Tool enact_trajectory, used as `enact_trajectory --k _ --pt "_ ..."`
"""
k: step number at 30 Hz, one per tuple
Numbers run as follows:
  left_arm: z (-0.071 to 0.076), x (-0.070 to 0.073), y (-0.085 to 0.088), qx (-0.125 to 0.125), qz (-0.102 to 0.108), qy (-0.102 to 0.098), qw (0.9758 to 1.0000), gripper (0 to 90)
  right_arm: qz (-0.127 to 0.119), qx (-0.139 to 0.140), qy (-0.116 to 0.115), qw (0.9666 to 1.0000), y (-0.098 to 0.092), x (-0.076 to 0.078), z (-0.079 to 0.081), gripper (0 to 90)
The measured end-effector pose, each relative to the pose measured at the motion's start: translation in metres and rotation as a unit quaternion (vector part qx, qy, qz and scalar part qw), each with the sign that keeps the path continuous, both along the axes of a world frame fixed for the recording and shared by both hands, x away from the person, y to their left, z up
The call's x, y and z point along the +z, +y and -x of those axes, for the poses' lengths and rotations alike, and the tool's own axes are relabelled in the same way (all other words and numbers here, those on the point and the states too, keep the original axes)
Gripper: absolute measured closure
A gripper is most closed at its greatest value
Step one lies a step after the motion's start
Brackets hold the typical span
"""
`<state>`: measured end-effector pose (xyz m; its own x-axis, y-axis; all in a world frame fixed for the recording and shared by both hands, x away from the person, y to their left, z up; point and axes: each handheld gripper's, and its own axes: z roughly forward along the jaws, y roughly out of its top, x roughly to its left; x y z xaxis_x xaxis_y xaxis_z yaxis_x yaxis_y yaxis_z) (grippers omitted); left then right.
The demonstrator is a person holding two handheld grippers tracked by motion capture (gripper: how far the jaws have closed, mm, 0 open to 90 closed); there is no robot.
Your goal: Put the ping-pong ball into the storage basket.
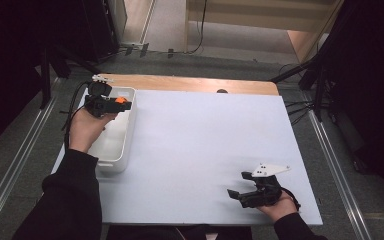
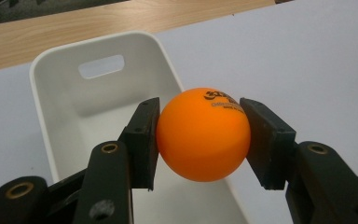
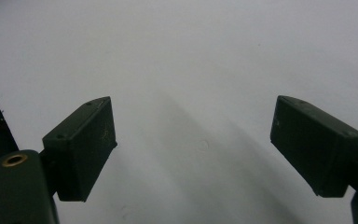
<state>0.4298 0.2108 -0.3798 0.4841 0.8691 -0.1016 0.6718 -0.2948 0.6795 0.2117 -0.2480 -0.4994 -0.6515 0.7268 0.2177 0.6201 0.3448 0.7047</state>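
Near the front right corner of the worktop (image 1: 195,150), the right tool (image 1: 237,194) rests with its jaws wide apart and nothing between them. Farther, at the back left corner, the left tool (image 1: 122,101) grips an orange ball (image 2: 203,134) above the white tray (image 1: 122,150).

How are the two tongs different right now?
The left tongs are shut on an orange ball; the right tongs are open with nothing between them. The left tongs hang over the far end of the white tub, while the right tongs sit low over the bare white table near its front edge. Both are black with two flat pads, each held in one hand.
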Motion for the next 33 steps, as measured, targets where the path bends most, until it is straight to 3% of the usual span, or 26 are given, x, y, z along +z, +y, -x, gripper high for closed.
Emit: enact_trajectory --k 10,19,26,33 --pt "-0.004 -0.008 0.009 0.016 -0.003 0.009 0.9998 50.7 0.001 0.0 0.003 1.0 0.001 0.0 0.0 12.6" --pt "-0.01 -0.018 0.017 0.041 0.017 0.017 0.9988 50.7 -0.001 0.001 0.002 1.0 0.001 0.0 0.0 12.7" --pt "-0.011 -0.027 0.014 0.041 0.007 0.008 0.9991 50.7 -0.001 0.002 0.004 1.0 0.001 0.0 0.0 12.6" --pt "-0.014 -0.033 0.015 0.044 0.001 0.02 0.9988 50.6 0.002 0.004 0.003 1.0 0.001 0.0 0.0 12.7"
